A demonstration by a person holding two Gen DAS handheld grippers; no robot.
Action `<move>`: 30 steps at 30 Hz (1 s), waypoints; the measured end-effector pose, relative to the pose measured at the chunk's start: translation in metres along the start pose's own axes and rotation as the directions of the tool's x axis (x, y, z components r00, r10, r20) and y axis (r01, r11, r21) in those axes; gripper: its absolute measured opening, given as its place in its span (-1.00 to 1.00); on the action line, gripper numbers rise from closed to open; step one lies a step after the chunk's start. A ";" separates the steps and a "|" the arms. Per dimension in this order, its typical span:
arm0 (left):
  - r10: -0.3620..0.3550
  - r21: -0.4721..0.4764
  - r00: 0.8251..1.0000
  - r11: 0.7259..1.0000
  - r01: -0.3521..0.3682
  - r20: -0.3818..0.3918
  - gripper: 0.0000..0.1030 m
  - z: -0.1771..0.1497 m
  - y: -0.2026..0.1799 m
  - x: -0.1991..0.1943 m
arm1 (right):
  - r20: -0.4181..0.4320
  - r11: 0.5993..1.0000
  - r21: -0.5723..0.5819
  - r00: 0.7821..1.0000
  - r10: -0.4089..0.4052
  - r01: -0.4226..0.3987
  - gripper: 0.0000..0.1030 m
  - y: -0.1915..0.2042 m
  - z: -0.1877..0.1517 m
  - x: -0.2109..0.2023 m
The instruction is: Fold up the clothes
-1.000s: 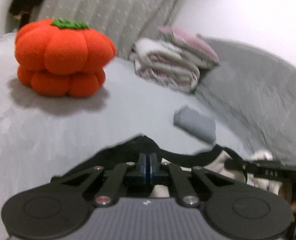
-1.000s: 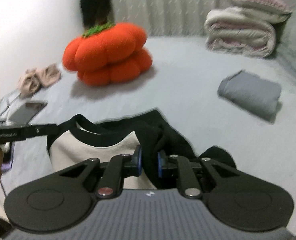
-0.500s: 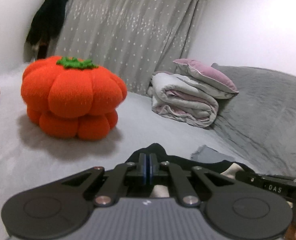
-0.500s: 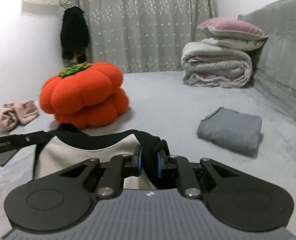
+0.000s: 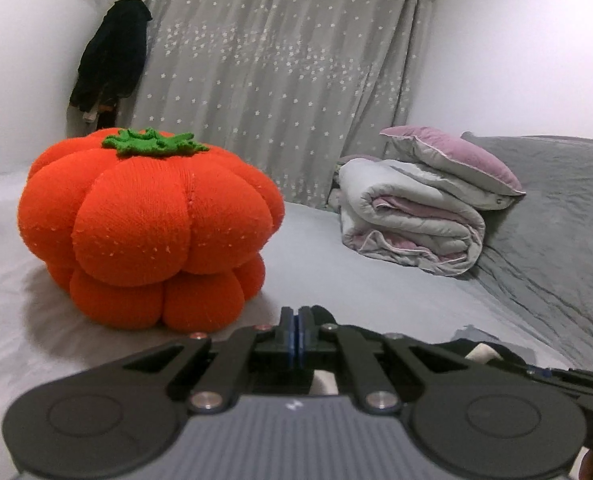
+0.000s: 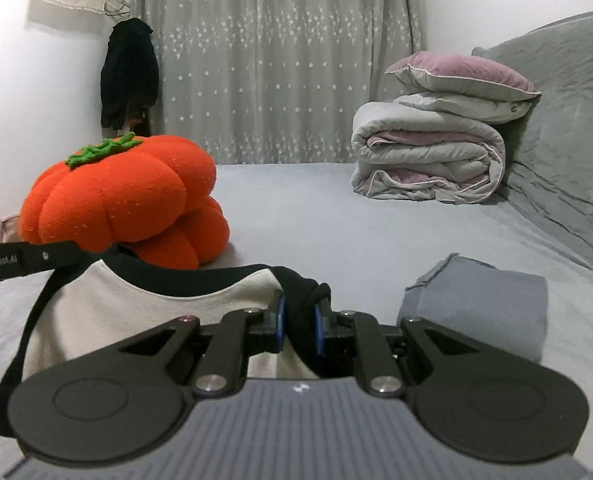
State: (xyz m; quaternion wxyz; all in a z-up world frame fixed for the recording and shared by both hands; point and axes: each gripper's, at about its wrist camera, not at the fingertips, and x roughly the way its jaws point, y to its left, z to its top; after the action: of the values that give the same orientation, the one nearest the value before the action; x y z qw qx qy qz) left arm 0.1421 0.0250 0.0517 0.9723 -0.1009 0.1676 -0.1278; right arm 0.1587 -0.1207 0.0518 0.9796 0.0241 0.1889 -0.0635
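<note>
The right hand-held gripper [image 6: 299,322] is clamped on a bunch of black fabric at the shoulder of a cream sweatshirt with black collar and sleeves [image 6: 144,312], held up above the grey bed [image 6: 336,220]. The left hand-held gripper [image 5: 297,334] has its jaws fully together; whether cloth is pinched there cannot be told. A plush orange pumpkin cushion [image 5: 148,232] sits beyond, and a folded grey garment [image 6: 480,304] lies to the right.

grey bed [image 6: 336,220] carries pumpkin cushion [image 6: 128,200], rolled duvet [image 6: 428,160], folded cloth [image 6: 480,304].
</note>
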 end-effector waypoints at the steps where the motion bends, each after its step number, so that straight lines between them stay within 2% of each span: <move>1: 0.006 0.003 1.000 1.000 -0.006 -0.002 -0.97 -0.002 0.000 0.008 | -0.002 1.000 -0.001 1.000 -0.002 0.002 -0.69 0.000 -0.001 0.007; 7: 0.049 0.011 0.998 0.999 -0.048 -0.038 -0.97 -0.018 0.001 0.051 | -0.026 1.000 -0.022 1.000 -0.015 0.015 -0.69 -0.002 -0.011 0.041; 13: 0.065 -0.012 0.991 0.998 -0.067 -0.118 -0.95 -0.034 0.007 0.082 | -0.106 1.000 -0.029 0.994 0.003 -0.007 -0.68 -0.003 -0.025 0.071; 16: 0.066 -0.008 0.987 0.998 -0.067 -0.145 -0.87 -0.037 0.007 0.083 | -0.140 0.999 -0.039 0.990 0.016 -0.021 -0.50 0.002 -0.029 0.074; 20: 0.075 0.009 0.983 0.997 -0.075 -0.170 -0.36 -0.039 0.005 0.076 | -0.152 0.999 -0.032 0.988 0.008 -0.013 -0.11 0.005 -0.027 0.070; 30: 0.068 0.033 0.977 0.997 -0.063 -0.200 -0.24 -0.034 -0.005 0.038 | -0.168 1.000 0.000 0.986 0.013 -0.013 -0.08 -0.002 -0.017 0.046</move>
State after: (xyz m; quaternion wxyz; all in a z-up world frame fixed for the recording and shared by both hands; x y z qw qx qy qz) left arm 0.1641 0.0040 0.0104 0.9554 -0.0690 0.2664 -0.1073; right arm 0.1943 -0.1271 0.0187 0.9606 0.0302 0.2708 -0.0549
